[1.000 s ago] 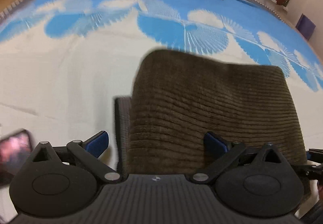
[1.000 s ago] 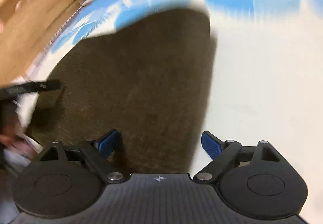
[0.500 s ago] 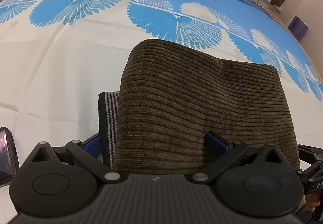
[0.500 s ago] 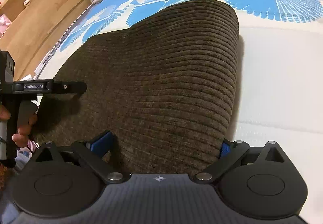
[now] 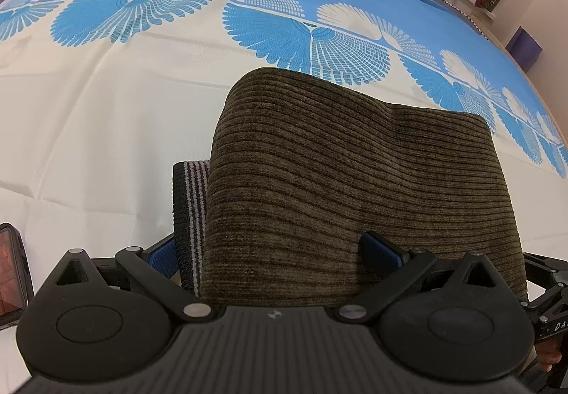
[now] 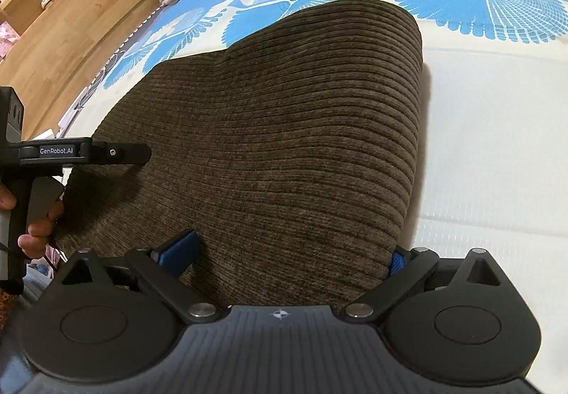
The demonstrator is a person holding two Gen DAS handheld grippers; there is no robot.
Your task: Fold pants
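Both grippers [image 5: 277, 252] [image 6: 291, 253] astride folded pants [image 5: 355, 188]

Left hand-held gripper [image 5: 277, 248] and right hand-held gripper [image 6: 291, 252] sit side by side, low and level, fingers spread wide apart. A person's hand [image 6: 33, 213] wraps the left one's handle.
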